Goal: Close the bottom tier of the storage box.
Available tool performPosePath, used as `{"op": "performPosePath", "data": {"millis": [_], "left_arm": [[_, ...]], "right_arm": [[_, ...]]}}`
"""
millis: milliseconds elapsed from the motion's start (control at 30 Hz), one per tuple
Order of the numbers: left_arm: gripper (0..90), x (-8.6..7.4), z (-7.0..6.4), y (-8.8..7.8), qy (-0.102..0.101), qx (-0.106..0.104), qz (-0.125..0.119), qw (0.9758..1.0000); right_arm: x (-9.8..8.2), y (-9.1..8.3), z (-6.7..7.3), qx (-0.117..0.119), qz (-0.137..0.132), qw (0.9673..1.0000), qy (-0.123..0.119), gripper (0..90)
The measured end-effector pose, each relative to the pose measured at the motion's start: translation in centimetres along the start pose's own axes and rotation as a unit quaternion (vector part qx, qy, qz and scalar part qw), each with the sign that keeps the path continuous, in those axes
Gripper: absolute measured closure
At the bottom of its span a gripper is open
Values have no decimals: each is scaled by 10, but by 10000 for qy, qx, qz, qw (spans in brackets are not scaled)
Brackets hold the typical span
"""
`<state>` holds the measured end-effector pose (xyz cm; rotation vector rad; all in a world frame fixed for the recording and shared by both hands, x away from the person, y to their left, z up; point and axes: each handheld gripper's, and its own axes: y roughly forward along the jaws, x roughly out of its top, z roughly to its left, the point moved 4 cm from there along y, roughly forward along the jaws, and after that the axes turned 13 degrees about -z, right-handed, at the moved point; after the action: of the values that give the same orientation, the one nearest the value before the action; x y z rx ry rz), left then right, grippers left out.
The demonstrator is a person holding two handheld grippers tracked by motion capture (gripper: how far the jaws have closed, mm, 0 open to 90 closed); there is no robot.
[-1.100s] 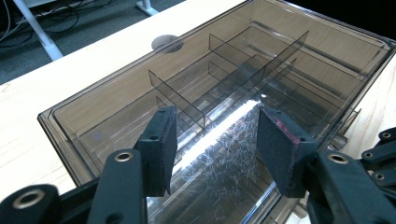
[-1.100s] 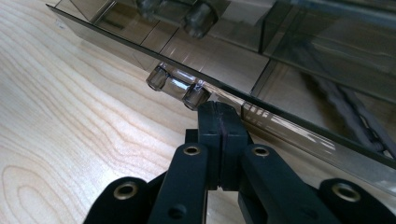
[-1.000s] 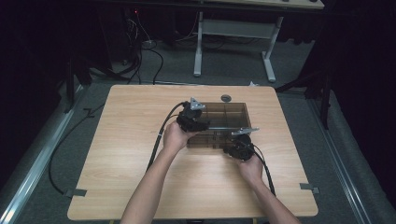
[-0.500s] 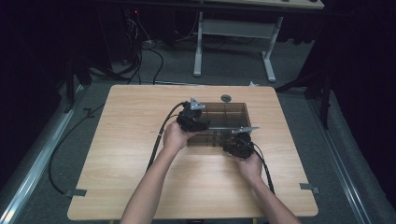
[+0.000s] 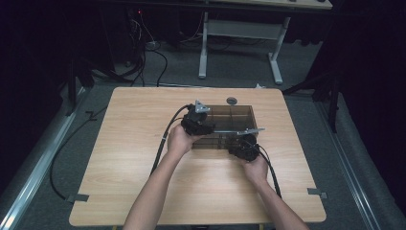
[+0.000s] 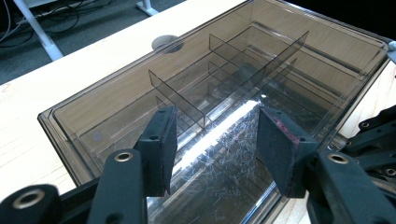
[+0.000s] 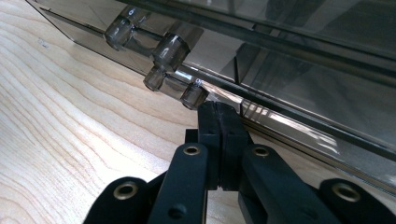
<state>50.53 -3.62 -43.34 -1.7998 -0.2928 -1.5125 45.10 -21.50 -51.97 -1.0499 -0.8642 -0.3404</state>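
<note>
The smoky plastic box (image 5: 230, 125) sits just past table centre, toward one o'clock, lid down. The left gripper (image 6: 212, 154) hovers half-open over the lid; the right gripper (image 7: 219, 119), jaws closed on nothing, noses the latch (image 7: 170, 70) at the front edge. Likely unlatching: next, pry upward while steadying. No readable writing.

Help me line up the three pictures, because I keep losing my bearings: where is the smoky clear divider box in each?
High view: the divider box sits right of the table's centre, between the left gripper and right gripper.
Left gripper view: its lid spreads across the frame behind the parted jaws.
Right gripper view: its side wall runs along the top, above the closed jaws.
Shared landmark: the box's hinge edge.
</note>
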Motion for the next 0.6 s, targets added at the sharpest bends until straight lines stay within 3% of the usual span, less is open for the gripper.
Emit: {"op": "performPosePath", "data": {"millis": [333, 600], "left_arm": [[499, 0, -1, 0, 8, 0, -15, 10000], [499, 0, -1, 0, 4, -11, -22, 10000]], "right_arm": [[0, -1, 1, -25, -22, 10000, -53, 888], [-6, -15, -2, -33, -102, 9998, -143, 843]]}}
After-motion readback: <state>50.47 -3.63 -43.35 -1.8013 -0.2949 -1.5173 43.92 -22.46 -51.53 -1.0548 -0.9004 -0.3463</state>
